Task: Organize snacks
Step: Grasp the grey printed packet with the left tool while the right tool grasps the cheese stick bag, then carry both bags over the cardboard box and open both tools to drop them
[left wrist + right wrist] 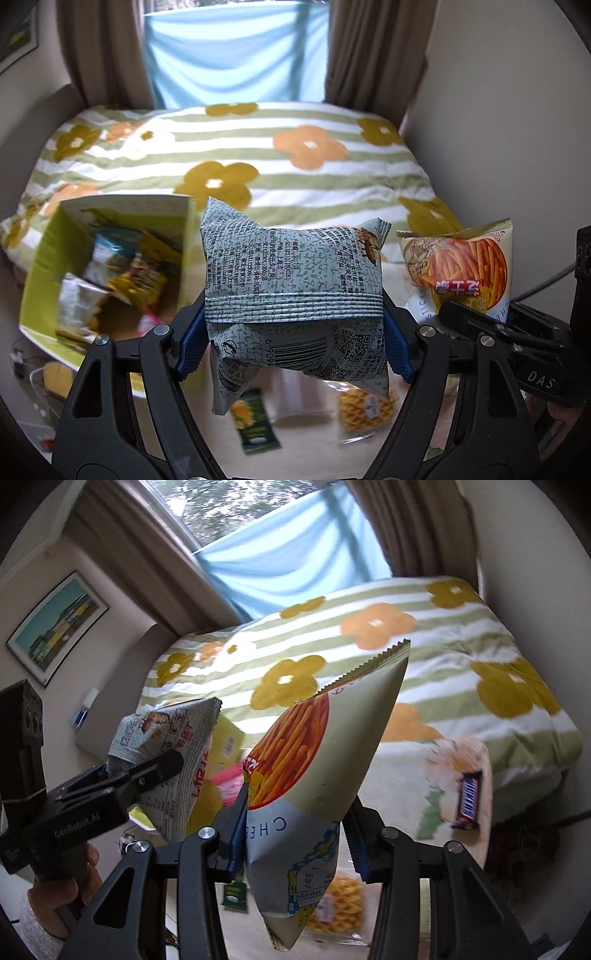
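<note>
My left gripper [295, 336] is shut on a grey-green patterned snack bag [291, 266], its blue pads pressing both sides of the bag in the air. The right wrist view shows that bag [173, 746] from the side, at the left. My right gripper [295, 830] is shut on a cheese-stick bag [332, 738], which stands upright between the pads and is creased at the grip. This bag [461, 266] also shows at the right of the left wrist view. An open yellow-green box [48, 266] with several snacks inside sits below and to the left.
On the surface below lie a small green packet [255, 421], a waffle pack [364, 410] and a Snickers bar [468, 801]. A bed with a flowered striped quilt [295, 147] fills the background before a curtained window. A hand [55, 893] holds the left gripper's handle.
</note>
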`<state>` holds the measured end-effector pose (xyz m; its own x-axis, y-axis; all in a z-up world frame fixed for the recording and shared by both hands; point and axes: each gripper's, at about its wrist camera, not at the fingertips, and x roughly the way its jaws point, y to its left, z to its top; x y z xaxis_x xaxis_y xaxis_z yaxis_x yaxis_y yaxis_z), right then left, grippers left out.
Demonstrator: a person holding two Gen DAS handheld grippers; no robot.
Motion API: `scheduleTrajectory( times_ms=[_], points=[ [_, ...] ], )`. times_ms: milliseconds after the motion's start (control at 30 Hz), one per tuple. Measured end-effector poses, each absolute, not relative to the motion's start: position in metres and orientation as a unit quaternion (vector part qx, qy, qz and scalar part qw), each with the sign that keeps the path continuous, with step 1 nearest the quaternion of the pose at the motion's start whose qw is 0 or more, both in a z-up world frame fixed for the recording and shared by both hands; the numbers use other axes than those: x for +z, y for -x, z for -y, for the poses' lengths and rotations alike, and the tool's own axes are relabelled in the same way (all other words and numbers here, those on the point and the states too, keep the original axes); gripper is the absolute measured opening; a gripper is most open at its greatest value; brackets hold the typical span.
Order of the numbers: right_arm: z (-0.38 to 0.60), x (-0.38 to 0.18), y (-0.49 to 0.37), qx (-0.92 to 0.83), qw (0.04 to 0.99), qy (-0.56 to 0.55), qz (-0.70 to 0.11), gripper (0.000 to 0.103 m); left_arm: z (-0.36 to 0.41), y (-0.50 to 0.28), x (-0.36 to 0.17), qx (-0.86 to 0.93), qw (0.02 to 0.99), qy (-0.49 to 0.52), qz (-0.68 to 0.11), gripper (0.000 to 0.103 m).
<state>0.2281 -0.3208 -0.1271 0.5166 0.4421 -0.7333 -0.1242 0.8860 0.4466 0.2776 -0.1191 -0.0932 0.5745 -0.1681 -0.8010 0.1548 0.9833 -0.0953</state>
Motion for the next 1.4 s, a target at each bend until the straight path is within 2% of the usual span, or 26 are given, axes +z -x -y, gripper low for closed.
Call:
scheduleTrajectory(
  times_ms=[467,733,933,967,1067,1133,1400],
  points=[
    [0.160,-0.112,-0.268,0.228,0.849,-0.145,-0.453,0.042,-0.055,-0.311,-0.096,-0.048,0.886,0.035,-0.459,0.076],
    [0.070,-0.133,-0.297,0.239,0.835,-0.129,-0.478,0.042,-0.144,-0.342,-0.130,-0.041,0.871,0.047,-0.487,0.076],
    [0.022,-0.155,-0.308,0.224,0.823,-0.115,-0.509,0.042,-0.180,-0.376,-0.161,-0.058,0.851,0.044,-0.519,0.076],
    [0.019,-0.157,-0.308,0.222,0.823,-0.113,-0.511,0.042,-0.183,-0.381,-0.164,-0.058,0.850,0.042,-0.521,0.077],
    [0.007,-0.164,-0.308,0.213,0.821,-0.103,-0.519,0.042,-0.189,-0.397,-0.171,-0.052,0.851,0.027,-0.522,0.089],
    [0.004,-0.171,-0.309,0.207,0.816,-0.102,-0.530,0.042,-0.190,-0.400,-0.174,-0.048,0.850,0.021,-0.524,0.103],
    [0.005,-0.181,-0.302,0.210,0.808,-0.100,-0.542,0.042,-0.209,-0.378,-0.181,-0.044,0.846,0.060,-0.529,0.103]
  ],
)
